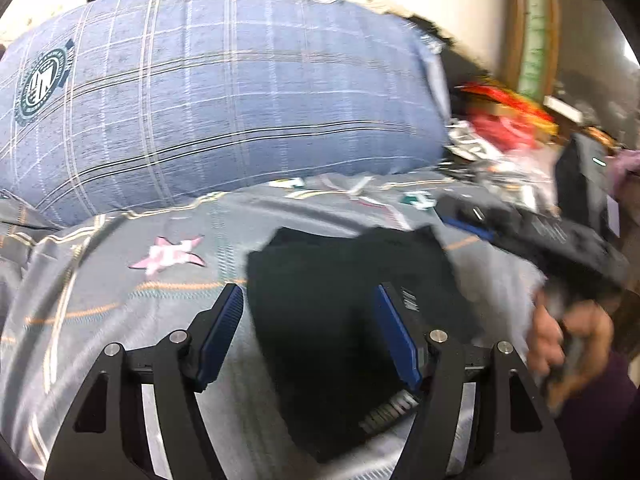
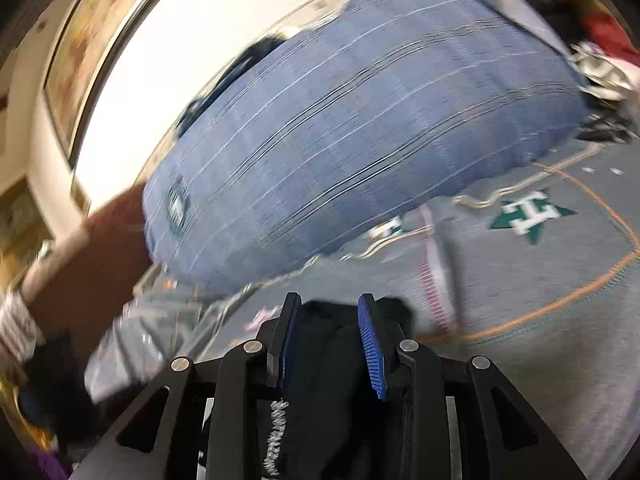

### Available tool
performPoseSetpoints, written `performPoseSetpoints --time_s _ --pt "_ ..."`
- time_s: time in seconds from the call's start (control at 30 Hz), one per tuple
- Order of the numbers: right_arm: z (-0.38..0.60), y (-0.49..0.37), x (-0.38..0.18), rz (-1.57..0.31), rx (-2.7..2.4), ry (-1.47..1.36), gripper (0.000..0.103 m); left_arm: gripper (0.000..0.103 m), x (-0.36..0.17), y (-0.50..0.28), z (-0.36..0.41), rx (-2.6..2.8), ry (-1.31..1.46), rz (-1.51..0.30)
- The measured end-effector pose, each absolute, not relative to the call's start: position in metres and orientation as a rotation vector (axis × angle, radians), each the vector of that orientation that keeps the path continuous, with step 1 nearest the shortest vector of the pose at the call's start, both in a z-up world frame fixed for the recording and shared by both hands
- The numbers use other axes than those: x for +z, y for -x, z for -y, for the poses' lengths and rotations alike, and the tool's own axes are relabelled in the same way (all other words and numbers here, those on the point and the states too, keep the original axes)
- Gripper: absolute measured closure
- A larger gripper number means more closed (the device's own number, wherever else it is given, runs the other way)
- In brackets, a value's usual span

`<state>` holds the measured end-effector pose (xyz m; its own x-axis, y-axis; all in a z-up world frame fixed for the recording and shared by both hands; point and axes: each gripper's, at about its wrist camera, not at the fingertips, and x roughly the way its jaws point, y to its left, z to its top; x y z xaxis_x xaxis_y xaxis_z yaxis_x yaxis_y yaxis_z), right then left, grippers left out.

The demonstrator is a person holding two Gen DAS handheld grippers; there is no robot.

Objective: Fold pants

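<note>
Pants (image 1: pixel 340 312), black and folded, lie on the grey bedsheet (image 1: pixel 120 320) below the blue plaid pillow (image 1: pixel 224 92). Left gripper (image 1: pixel 308 336) straddles them spread, touching nothing (likely letting go). Right gripper (image 2: pixel 330 344) pinches a bunched fold between its 2 pads, probably to carry it over.

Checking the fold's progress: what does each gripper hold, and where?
The right gripper pinches a bunched fold of the black pants. The left gripper stands open over them, holding nothing.
</note>
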<state>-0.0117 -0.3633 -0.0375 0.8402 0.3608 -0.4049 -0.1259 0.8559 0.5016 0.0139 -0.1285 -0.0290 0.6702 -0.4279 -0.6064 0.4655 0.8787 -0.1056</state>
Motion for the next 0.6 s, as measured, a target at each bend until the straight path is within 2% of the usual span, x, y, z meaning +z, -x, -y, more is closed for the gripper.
performPoseSetpoints --time_s 0.2,0.23,0.33,0.43,0.6 --pt "0.326 -0.022 -0.076 -0.706 0.224 -0.404 0.073 0.035 -0.068 -0.046 0.159 -0.407 -0.187 -0.796" --pt "0.324 -0.029 -0.085 -0.754 0.197 -0.393 0.073 0.032 -0.078 -0.049 0.158 -0.396 -0.197 -0.841" --pt "0.326 -0.036 -0.098 -0.772 0.185 -0.402 0.071 0.010 -0.090 -0.059 0.147 -0.361 -0.124 -0.899" --pt "0.326 -0.038 -0.101 -0.774 0.185 -0.400 0.070 0.005 -0.093 -0.067 0.141 -0.371 -0.110 -0.945" --pt "0.326 -0.042 -0.105 -0.773 0.185 -0.393 0.065 0.003 -0.091 -0.059 0.144 -0.350 -0.137 -0.915"
